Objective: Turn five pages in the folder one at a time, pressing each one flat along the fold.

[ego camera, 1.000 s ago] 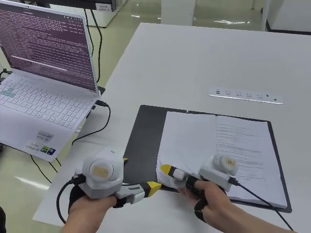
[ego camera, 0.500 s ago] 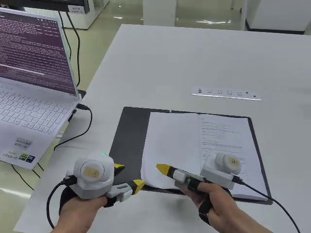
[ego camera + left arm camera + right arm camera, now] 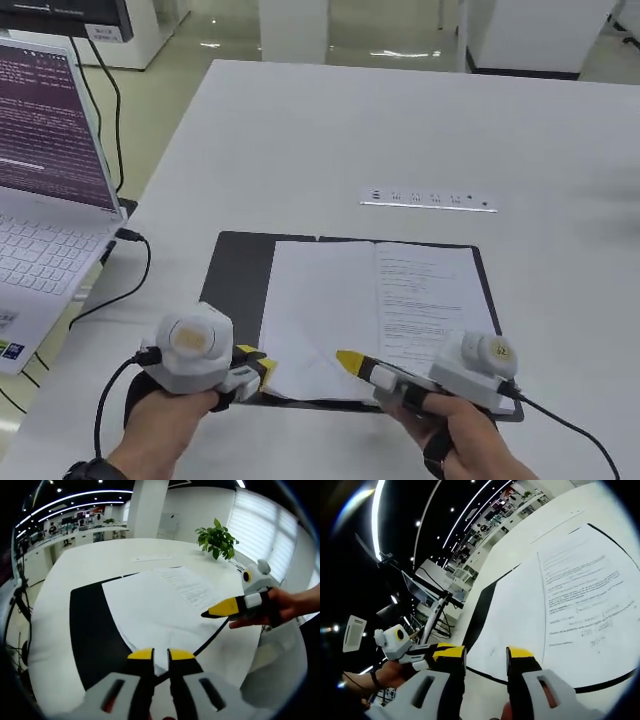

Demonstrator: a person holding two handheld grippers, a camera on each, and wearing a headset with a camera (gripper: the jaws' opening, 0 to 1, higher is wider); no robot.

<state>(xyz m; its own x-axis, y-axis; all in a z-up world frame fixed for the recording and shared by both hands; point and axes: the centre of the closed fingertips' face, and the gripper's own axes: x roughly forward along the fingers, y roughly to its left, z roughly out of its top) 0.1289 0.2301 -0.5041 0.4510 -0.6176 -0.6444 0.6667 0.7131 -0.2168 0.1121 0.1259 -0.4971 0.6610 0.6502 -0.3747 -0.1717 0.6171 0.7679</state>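
Left gripper point(image 3: 161, 654): jaws nearly together, thin slit between the tips. It sits low at the folder's point(image 3: 235, 270) near-left corner, right at the near corner of the blank page point(image 3: 320, 300). Can't tell if it pinches that corner or just hovers at it. Right gripper point(image 3: 486, 655): jaws apart, nothing between them, tips over the folder's near edge on the blank page and just left of the fold, pointing across toward the left gripper. Neither tip looks pressed down on paper, though the head view is too shallow to be sure. Folder lies open close to the desk's point(image 3: 400, 120) near edge, toward its left side. Black inside cover is bare on the left, the blank page lies over it, and the printed page point(image 3: 425, 295) is on the right. Blank page isn't fully flat: a diagonal ridge runs in from its near-left corner, so that corner looks a bit lifted. Power strip point(image 3: 430, 198) is further in toward the desk's middle, well clear of the folder. Laptop point(image 3: 40, 170) sits past the left edge with a cable running along it. Progress, my read: at least one page is over on the left, but the count toward five isn't readable from the stack. The current page looks turned but not yet flattened. Pressing along the fold seems to be what's due now, with the right gripper best placed for it. Remaining turns unknown, assume most are still to do.
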